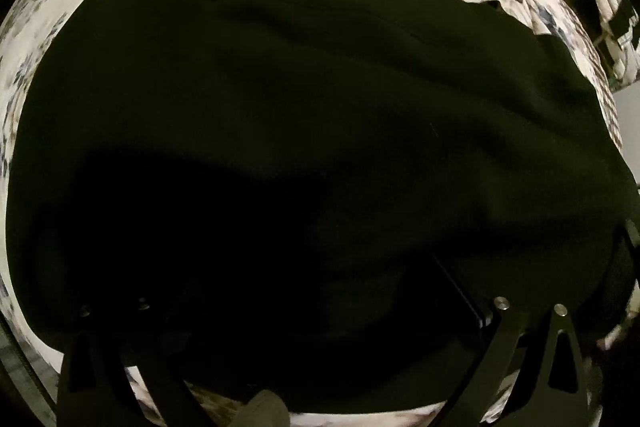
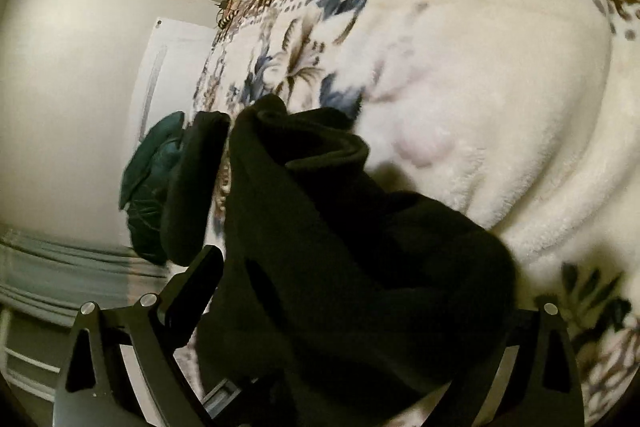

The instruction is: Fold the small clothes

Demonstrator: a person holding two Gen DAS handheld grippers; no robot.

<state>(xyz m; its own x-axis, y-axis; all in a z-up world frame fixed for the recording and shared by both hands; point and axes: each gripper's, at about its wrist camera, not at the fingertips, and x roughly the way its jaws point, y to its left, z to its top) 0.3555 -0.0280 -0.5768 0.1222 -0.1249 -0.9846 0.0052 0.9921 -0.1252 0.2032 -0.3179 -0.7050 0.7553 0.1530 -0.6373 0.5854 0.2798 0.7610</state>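
Note:
A dark green, almost black garment fills most of the left wrist view, spread over a floral blanket. My left gripper is low over it; its fingers are lost in the dark cloth and shadow. In the right wrist view the same kind of dark cloth is bunched between the fingers of my right gripper and hangs over them. The left finger shows; the right one is hidden under cloth.
A white fleece blanket with blue and brown flowers and a checked border covers the bed. Another dark folded piece and a teal item lie at the bed's edge. A white wall is to the left.

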